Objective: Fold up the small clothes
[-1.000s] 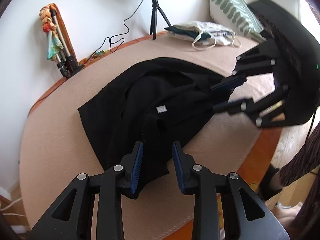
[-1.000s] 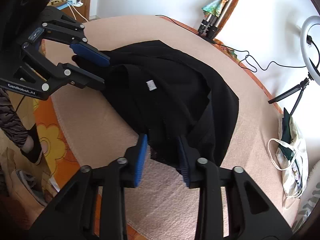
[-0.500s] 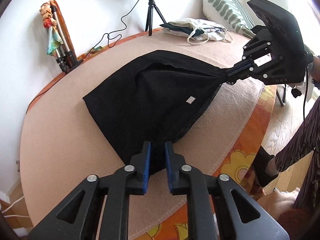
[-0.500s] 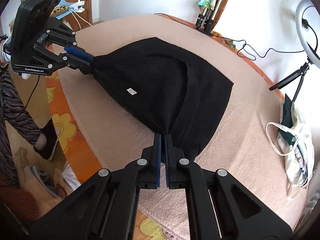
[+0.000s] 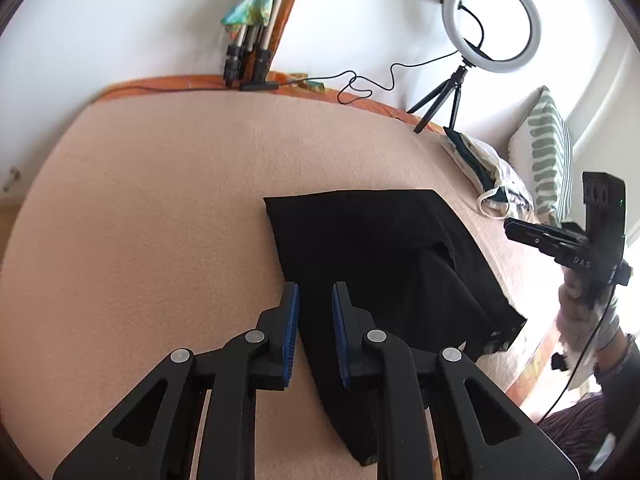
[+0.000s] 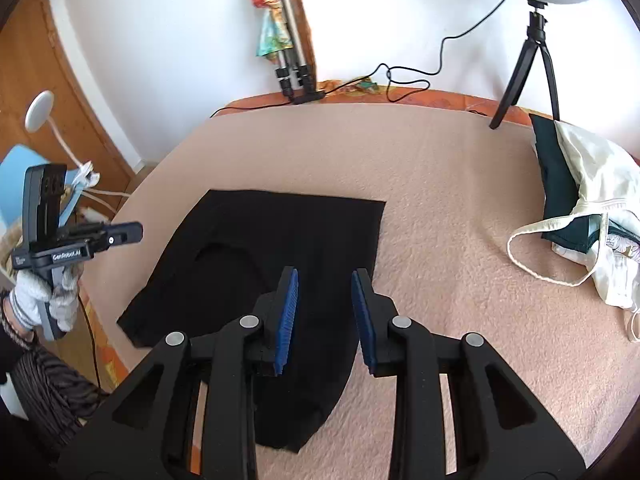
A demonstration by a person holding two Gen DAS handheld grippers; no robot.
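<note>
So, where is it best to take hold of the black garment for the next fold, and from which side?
Probably the far corners of the black garment, coming from above, one gripper each: it lies flat on the blanket and its far edge is straight.

The right tongs (image 6: pixel 324 312) hang over a black garment (image 6: pixel 280 248) lying flat on the beige blanket (image 6: pixel 440 184); their jaws have just been opening, blue pads apart and clear of the cloth. At the left, a gloved hand (image 6: pixel 44 296) holds the left tongs (image 6: pixel 128 234) beside the bed.
</note>
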